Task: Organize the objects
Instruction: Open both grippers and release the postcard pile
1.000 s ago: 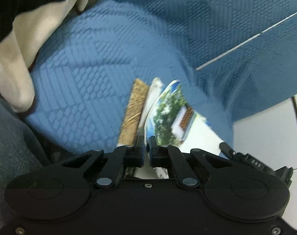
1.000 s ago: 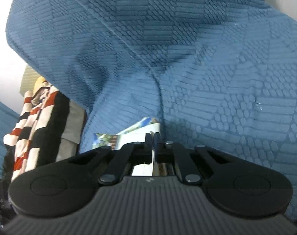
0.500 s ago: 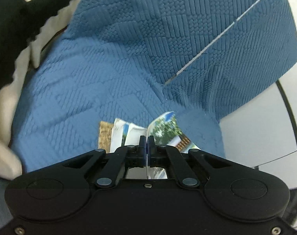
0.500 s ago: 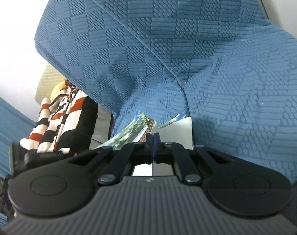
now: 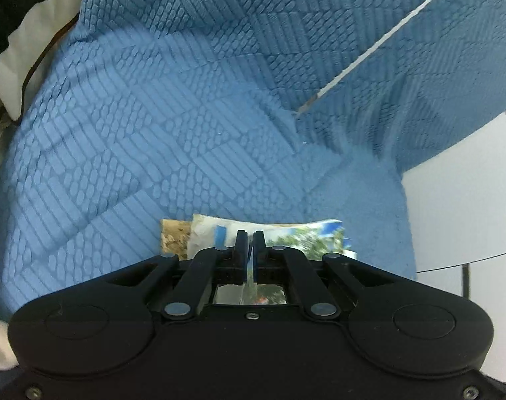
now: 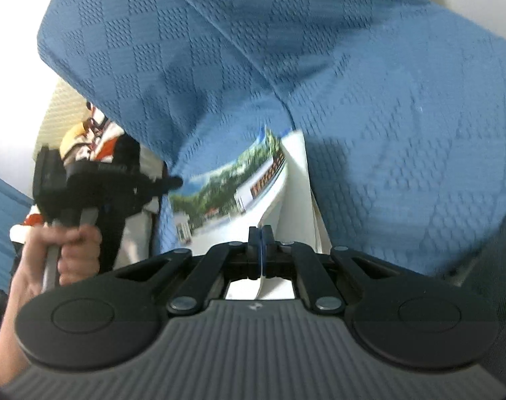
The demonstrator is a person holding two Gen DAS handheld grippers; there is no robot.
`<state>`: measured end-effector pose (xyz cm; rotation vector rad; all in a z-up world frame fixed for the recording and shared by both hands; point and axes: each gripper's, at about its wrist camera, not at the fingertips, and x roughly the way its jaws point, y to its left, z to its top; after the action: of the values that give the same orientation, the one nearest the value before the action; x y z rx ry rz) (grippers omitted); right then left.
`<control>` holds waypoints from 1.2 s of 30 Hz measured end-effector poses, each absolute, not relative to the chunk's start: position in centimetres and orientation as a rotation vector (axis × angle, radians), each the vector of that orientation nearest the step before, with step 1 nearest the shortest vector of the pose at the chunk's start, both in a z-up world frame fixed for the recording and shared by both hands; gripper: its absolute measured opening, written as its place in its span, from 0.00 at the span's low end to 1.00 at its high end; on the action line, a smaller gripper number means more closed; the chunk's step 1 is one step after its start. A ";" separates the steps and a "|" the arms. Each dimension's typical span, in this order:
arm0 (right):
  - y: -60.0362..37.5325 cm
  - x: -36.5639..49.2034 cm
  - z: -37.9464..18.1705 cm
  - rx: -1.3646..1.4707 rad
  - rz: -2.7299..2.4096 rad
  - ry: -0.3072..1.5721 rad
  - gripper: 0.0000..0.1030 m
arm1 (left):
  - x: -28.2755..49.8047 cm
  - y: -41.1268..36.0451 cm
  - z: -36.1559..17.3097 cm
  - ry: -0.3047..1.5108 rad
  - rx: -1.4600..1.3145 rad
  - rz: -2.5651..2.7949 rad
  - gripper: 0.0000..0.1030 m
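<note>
Both jaws are clamping the booklet [image 6: 233,186]: your right gripper [image 6: 260,233] is pinching its near edge, your left gripper [image 5: 250,237] the opposite edge. Its pages are running ahead of the right jaws, over the blue cushion [image 5: 153,140]; neither hand is nearer.

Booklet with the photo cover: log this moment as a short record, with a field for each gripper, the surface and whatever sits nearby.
item: booklet with a photo cover of trees and a building
left gripper: shut on the booklet's edge
right gripper: shut on the booklet's cover
surface: blue textured sofa, booklet in front of its cushions
under the booklet: a cork-coloured board, partly hidden
nearby: striped cloth at the left of the right wrist view
hand: grips the left gripper's handle
</note>
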<state>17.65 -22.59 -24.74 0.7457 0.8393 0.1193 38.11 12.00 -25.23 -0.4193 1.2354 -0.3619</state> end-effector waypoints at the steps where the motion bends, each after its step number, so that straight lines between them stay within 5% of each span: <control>1: -22.4 17.6 -24.9 0.738 0.110 0.845 0.04 | 38.4 11.9 -25.4 1.238 -0.416 -0.357 0.02; 9: -22.7 16.5 -27.3 0.758 0.022 0.927 0.06 | 39.5 11.4 -26.7 1.245 -0.368 -0.349 0.07; 17: -23.0 16.4 -27.0 0.774 -0.008 0.976 0.09 | 38.4 10.6 -25.9 1.239 -0.296 -0.343 0.42; 24: -22.9 16.5 -23.0 0.634 -0.018 0.916 0.11 | 35.6 10.7 -19.7 1.127 -0.268 -0.373 0.62; 29: -23.0 16.3 -18.2 0.604 0.005 0.828 0.11 | 32.9 10.8 -14.6 1.066 -0.270 -0.411 0.65; 36: -22.1 15.4 -11.4 0.488 0.061 0.750 0.11 | 27.5 11.6 -7.5 0.956 -0.229 -0.424 0.87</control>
<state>15.45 -22.14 -11.36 0.4876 0.7500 0.0610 27.47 11.60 -7.53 -0.2293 0.9555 -0.4237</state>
